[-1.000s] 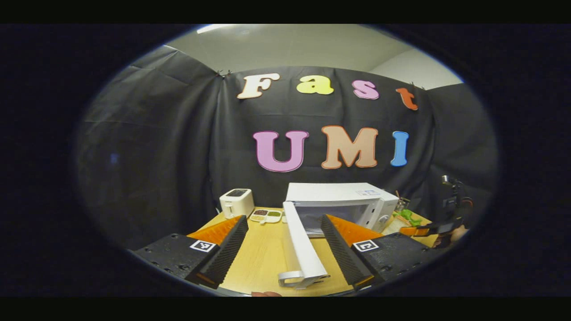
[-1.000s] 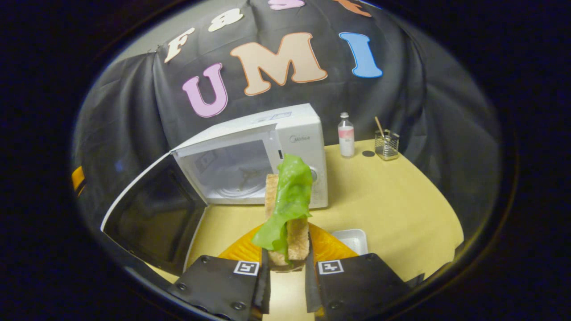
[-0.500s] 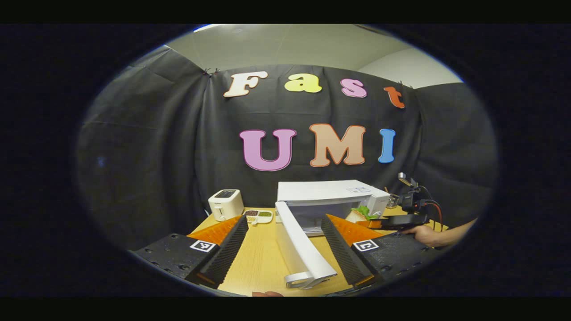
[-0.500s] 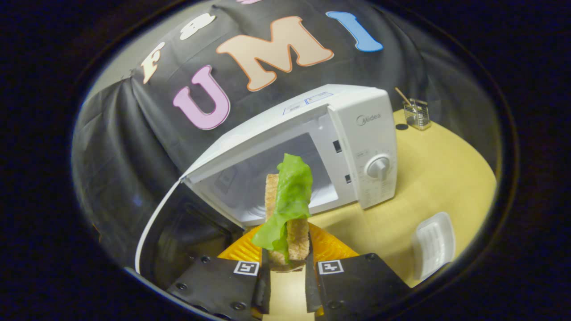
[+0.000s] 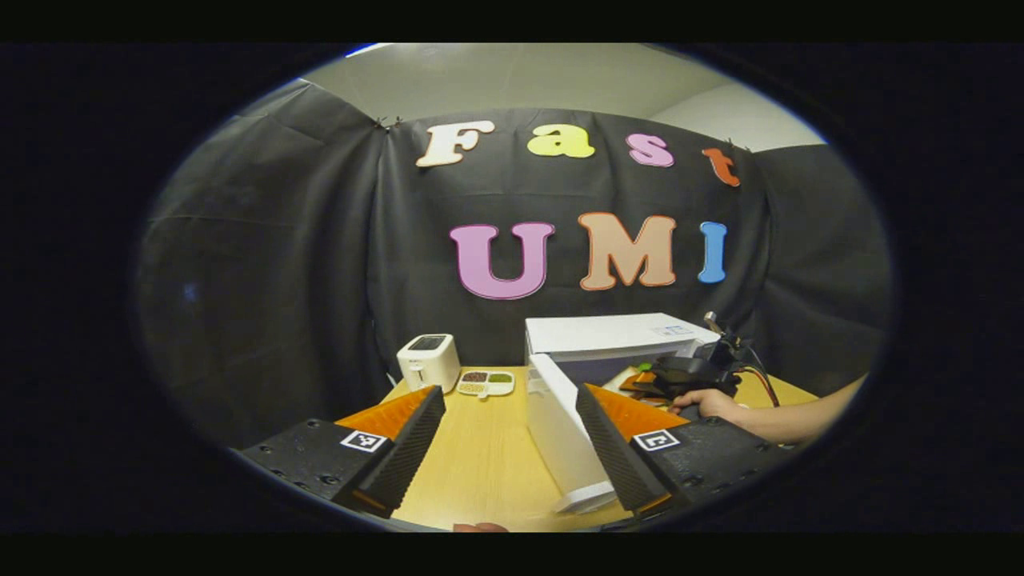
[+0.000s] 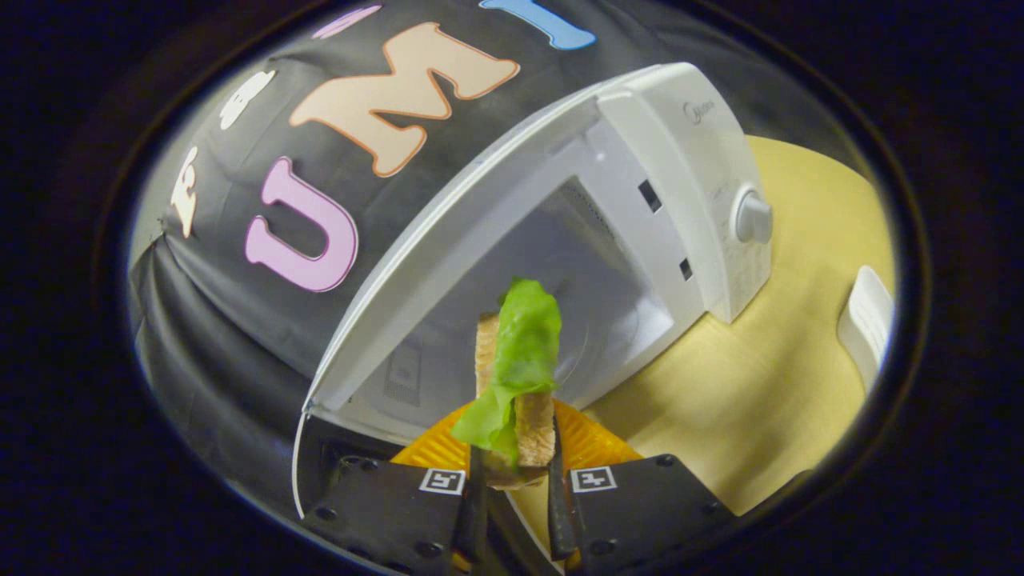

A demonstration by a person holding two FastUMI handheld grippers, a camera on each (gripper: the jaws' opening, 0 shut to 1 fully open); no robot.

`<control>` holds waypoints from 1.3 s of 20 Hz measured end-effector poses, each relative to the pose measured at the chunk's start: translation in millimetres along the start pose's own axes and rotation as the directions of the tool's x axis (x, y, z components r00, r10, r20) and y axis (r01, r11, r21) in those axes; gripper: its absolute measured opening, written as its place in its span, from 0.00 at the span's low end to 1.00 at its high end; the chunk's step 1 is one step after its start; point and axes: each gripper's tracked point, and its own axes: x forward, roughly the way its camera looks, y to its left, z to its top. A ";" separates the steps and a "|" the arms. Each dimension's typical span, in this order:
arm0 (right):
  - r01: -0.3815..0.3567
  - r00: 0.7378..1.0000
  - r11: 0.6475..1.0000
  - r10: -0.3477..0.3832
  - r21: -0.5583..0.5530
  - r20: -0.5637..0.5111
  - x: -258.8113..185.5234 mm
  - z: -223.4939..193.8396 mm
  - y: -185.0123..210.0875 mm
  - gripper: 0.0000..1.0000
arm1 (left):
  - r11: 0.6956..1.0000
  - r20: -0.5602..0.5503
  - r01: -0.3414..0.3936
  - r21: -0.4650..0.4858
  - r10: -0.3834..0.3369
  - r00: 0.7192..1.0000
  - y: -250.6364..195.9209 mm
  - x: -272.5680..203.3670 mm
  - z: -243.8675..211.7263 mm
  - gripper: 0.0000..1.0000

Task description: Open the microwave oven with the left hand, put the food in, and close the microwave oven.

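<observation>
Right gripper view: the right gripper (image 6: 512, 500) clamps a sandwich (image 6: 516, 376) upright, right before the open microwave (image 6: 608, 216) cavity. Left gripper (image 5: 508, 448) hangs spread and empty, the microwave door (image 5: 560, 432) between its fingers.

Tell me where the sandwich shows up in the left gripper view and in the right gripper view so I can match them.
Left gripper view: right of centre, a small green and tan bit at the tip of the right gripper, in front of the open microwave.
Right gripper view: sandwich low at centre, upright between the fingers, before the cavity.
Shared landmark: the microwave.
</observation>
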 end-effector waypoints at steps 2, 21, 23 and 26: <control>0.013 1.000 0.999 -0.014 0.049 0.007 13.7 -2.2 4.5 0.33 | 1.000 -0.017 0.006 0.000 -0.006 1.000 2.7 3.4 -5.5 0.94; 0.033 0.984 0.997 -0.045 0.072 0.175 96.5 13.4 33.1 0.26 | 0.999 -0.092 -0.012 0.050 0.016 0.996 42.2 5.3 -30.8 0.96; 0.028 0.982 1.000 -0.029 0.011 0.185 98.3 14.7 33.4 0.26 | 0.999 -0.089 -0.007 0.052 0.012 0.996 40.7 9.2 -29.0 0.96; 0.021 0.983 0.998 -0.010 -0.055 0.184 101.5 15.8 31.2 0.52 | 0.999 -0.089 0.004 0.049 0.000 0.996 37.5 9.2 -29.5 0.96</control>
